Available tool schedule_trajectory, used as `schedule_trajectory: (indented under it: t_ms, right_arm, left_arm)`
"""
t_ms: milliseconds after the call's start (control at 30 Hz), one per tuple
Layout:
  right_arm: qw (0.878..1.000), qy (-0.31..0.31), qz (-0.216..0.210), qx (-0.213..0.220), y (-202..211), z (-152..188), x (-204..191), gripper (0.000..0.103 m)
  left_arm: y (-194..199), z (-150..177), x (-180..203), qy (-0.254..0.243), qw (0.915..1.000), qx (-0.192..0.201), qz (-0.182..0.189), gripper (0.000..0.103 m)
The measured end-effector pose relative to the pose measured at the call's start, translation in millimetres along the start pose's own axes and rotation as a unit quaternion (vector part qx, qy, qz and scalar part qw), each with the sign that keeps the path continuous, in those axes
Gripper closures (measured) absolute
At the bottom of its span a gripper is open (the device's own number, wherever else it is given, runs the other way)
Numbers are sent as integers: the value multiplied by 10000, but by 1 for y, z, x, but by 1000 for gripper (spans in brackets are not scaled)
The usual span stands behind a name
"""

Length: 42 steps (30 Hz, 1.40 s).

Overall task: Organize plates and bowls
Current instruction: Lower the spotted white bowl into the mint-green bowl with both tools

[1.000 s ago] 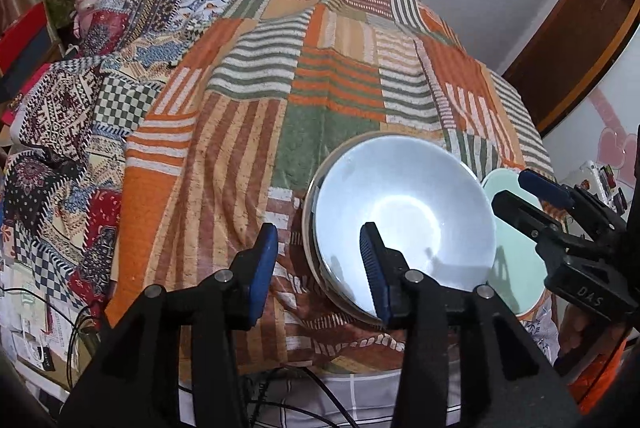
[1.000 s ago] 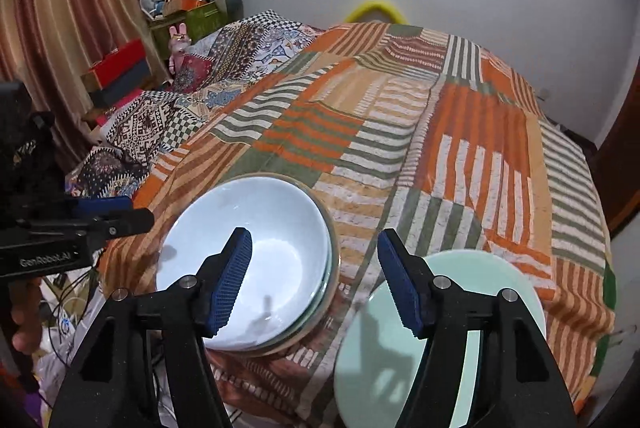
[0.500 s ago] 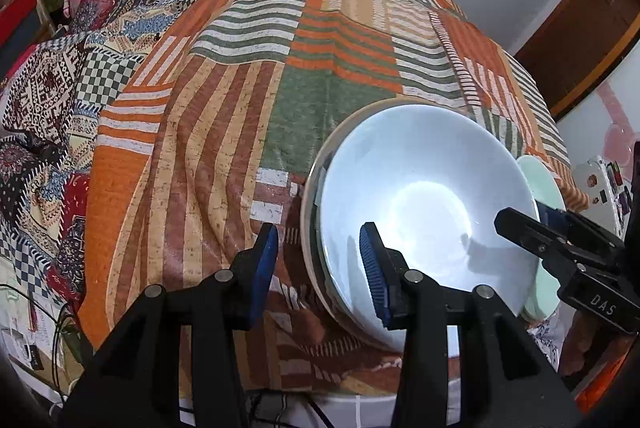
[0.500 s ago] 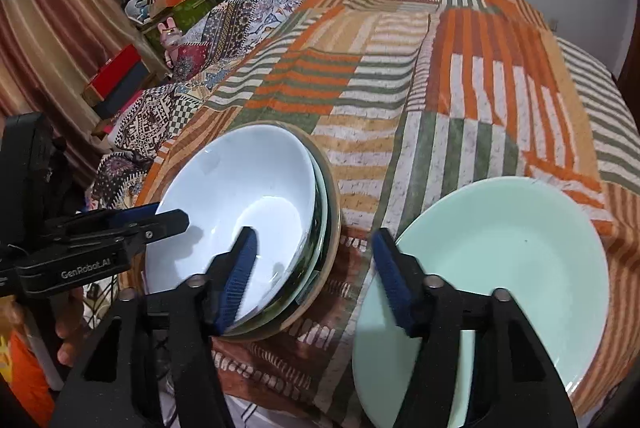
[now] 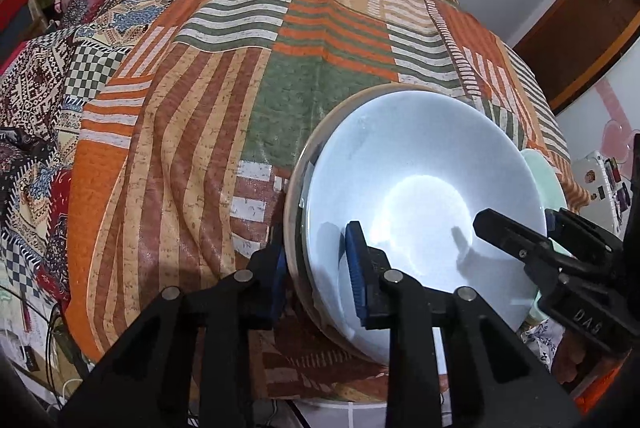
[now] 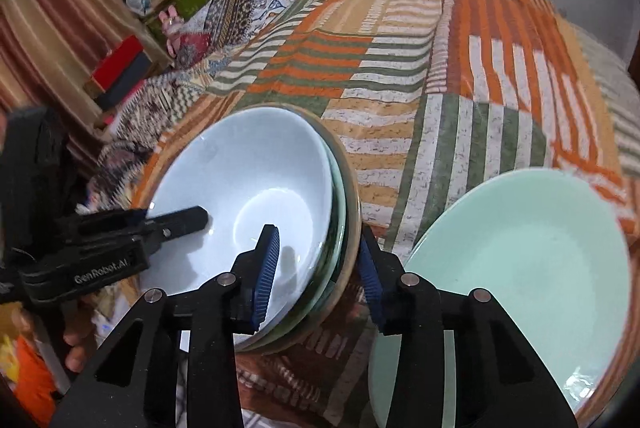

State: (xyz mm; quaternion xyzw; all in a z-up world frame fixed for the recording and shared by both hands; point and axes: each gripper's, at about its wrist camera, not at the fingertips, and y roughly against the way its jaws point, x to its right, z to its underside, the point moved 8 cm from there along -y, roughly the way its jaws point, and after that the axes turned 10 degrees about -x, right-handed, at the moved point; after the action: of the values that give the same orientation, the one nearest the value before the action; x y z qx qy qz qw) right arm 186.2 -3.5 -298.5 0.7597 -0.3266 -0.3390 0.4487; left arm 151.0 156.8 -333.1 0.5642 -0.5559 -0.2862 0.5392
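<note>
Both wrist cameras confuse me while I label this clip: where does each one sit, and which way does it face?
Left wrist: rides the left gripper, looking steeply down over the bowl stack; own fingers straddle its near-left rim, jaws closing.
Right wrist: rides the right gripper, looking down likewise, straddling the stack's right rim, jaws closing; green plate alongside.
Shared: stack, plate, patchwork cloth, each other's gripper.

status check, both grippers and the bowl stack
Left gripper and right gripper closing across opposite rims of stacked pale blue bowls. Mint green plate beside, clear. Nothing blocking.
</note>
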Motion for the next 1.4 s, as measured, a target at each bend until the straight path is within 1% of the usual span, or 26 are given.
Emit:
schedule_trajectory:
  t_ms: [67,233,400,633,967,1233,1400]
  right_arm:
    - [10000,-2,36,-16,0,-1,1,65]
    - [9995,-219,-214,-94,0,-3,8,66]
    - [9994,-254,-188,-123,2,1,8,66]
    - [9993,-285,-248,-11,15,3,7,66]
    - [9982,-328,-254,439,54,3,13,66]
    - [9951,-438,-212,863,90,7,26,66]
    - [9926,-547,-143,1076,110,13,41,66]
  left_arm:
    - [2,0,1,-1,10000,11,-54,76]
    - [10,1,4,-49,10000,49,-51,76]
    - [18,0,10,-201,9995,160,-202,76]
    - [34,3,17,-228,9992,276,-169,76]
    - [70,5,51,-464,9968,636,-125,76]
    - [97,9,88,-755,9929,915,-68,76]
    - [108,9,115,-991,9896,1040,-37,76]
